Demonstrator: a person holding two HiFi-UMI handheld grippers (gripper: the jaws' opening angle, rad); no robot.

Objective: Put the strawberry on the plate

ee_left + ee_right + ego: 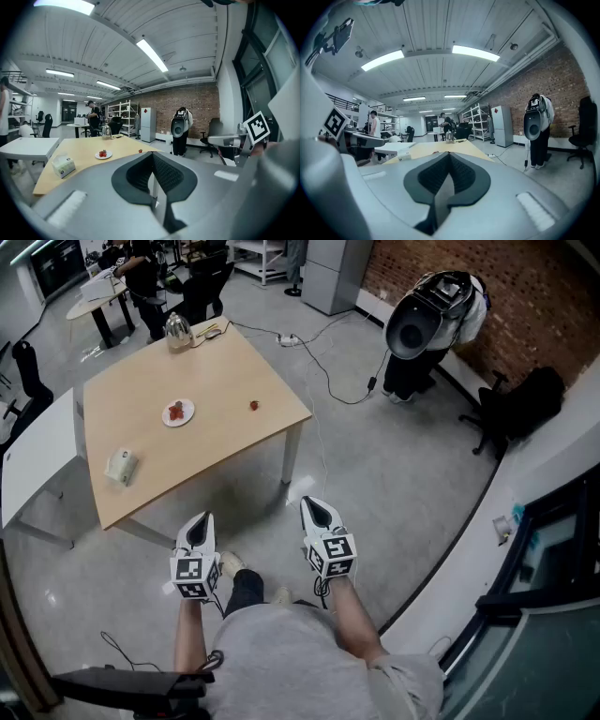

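**A:** How did things stand?

**B:** The bench (202, 460) lay well ahead of the left hand-held gripper (200, 524) and the right hand-held gripper (317, 507). Both had their jaws closed on nothing. The plate (189, 412) sat mid-bench, already holding red fruit (175, 411). The strawberry (253, 405) lay alone near the right edge.

**A:** And the best approach?

**B:** Probably to step close, open the right one wide over the berry, then squeeze gently.
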